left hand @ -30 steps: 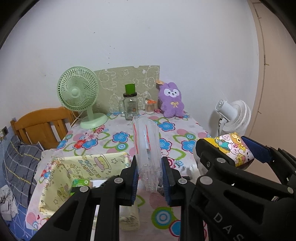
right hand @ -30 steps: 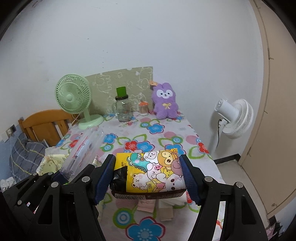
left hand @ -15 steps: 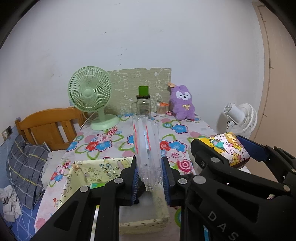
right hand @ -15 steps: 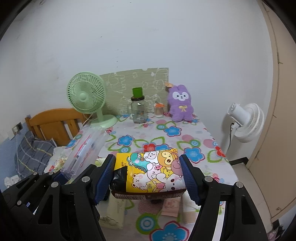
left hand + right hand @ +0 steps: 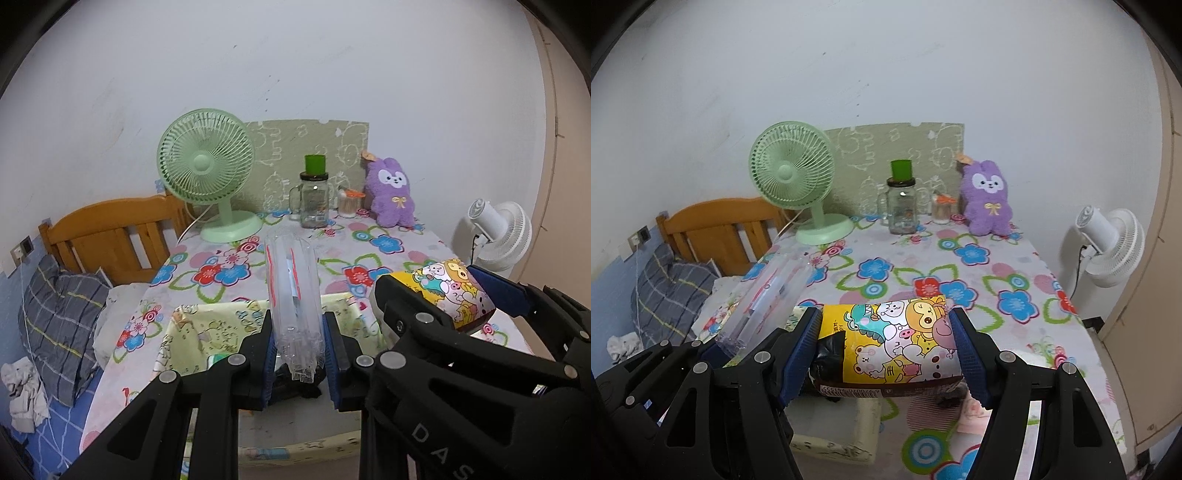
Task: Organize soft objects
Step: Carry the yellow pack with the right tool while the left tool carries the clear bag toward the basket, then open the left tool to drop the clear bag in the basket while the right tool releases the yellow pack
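My left gripper (image 5: pixel 298 352) is shut on a clear plastic package (image 5: pixel 291 295) with red stripes that sticks up and forward over a pale yellow fabric storage box (image 5: pixel 207 332). To its right, my right gripper (image 5: pixel 886 347) is shut on a yellow cartoon-animal packet (image 5: pixel 897 339), which hangs above the box's near right corner (image 5: pixel 864 417). The packet (image 5: pixel 454 291) and the right gripper also show at the right of the left wrist view. The clear package (image 5: pixel 764 295) shows at the left of the right wrist view. Something green (image 5: pixel 221 359) lies inside the box.
On the floral tablecloth (image 5: pixel 960 269) at the back stand a green desk fan (image 5: pixel 798 184), a glass jar with green lid (image 5: pixel 901 206), a small jar (image 5: pixel 940 208) and a purple plush rabbit (image 5: pixel 986 199). A white fan (image 5: pixel 1108 243) stands right; a wooden headboard (image 5: pixel 110 236) and plaid pillow (image 5: pixel 59 314) left.
Both grippers have drawn back toward the table's near edge with their loads still held. The yellow box now lies under them and the back objects look farther off.
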Demonstrator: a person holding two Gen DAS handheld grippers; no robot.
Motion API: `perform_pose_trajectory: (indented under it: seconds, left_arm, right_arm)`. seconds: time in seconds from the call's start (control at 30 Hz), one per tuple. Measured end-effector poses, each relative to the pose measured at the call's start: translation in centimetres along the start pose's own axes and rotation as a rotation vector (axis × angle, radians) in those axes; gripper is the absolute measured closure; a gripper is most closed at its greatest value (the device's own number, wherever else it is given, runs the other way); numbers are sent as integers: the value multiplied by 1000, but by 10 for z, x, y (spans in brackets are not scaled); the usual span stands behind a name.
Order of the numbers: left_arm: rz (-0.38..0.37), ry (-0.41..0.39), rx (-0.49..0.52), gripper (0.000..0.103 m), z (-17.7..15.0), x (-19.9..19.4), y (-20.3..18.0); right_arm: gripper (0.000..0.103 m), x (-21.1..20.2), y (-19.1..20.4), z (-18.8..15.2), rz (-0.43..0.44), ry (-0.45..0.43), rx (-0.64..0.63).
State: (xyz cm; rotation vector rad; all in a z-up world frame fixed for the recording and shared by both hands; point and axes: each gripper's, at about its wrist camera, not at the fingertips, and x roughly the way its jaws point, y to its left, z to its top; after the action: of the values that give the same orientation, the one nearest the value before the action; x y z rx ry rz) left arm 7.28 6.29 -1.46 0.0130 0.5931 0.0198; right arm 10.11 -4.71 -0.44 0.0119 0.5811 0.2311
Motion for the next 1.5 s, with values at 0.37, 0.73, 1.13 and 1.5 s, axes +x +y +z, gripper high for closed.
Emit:
perform_pose_trajectory:
  seconds: [0.37, 0.73, 1.13, 1.5]
  left_arm:
    - [18, 63, -4, 80, -13, 19, 24]
    - [-15, 177, -34, 75, -36, 40, 42]
    - [-4, 174, -55, 36, -35, 44, 52]
    - [66, 175, -33, 23, -24, 53, 64]
  right_arm:
    - [30, 27, 26, -10, 36, 50, -16]
    - [31, 53, 44, -24, 59, 120, -53]
    - [31, 65, 56, -26, 81, 136, -76]
    - [29, 77, 65, -15, 116, 120, -81]
